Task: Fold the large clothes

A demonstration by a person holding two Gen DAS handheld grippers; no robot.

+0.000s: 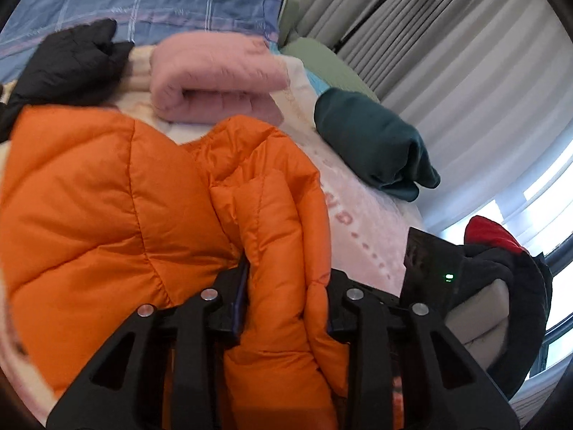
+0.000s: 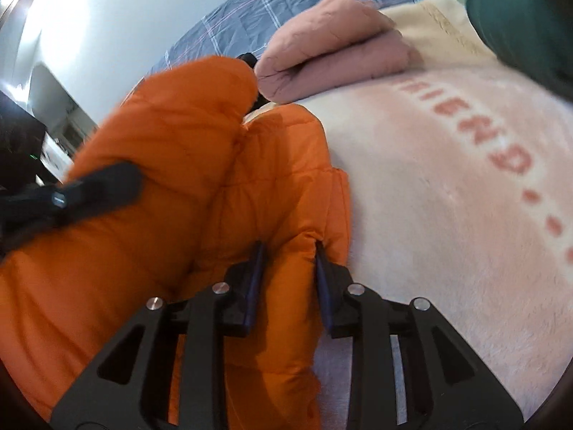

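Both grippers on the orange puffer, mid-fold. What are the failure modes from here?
1. The orange jacket is slick and puffy; the left gripper and right gripper each pinch a thick roll, so fabric may slip out.
2. The pink folded garment lies right beside it and could get dragged or unfolded.
3. Trapped air may spring the fold open.

A home bedroom: bed with fleecy pink blanket [image 2: 447,215], plaid quilt [image 1: 143,0], curtained window [image 1: 483,71].

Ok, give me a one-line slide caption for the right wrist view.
Right claw pinches a fold of the orange puffer jacket on the pink blanket, folded pink garment behind.
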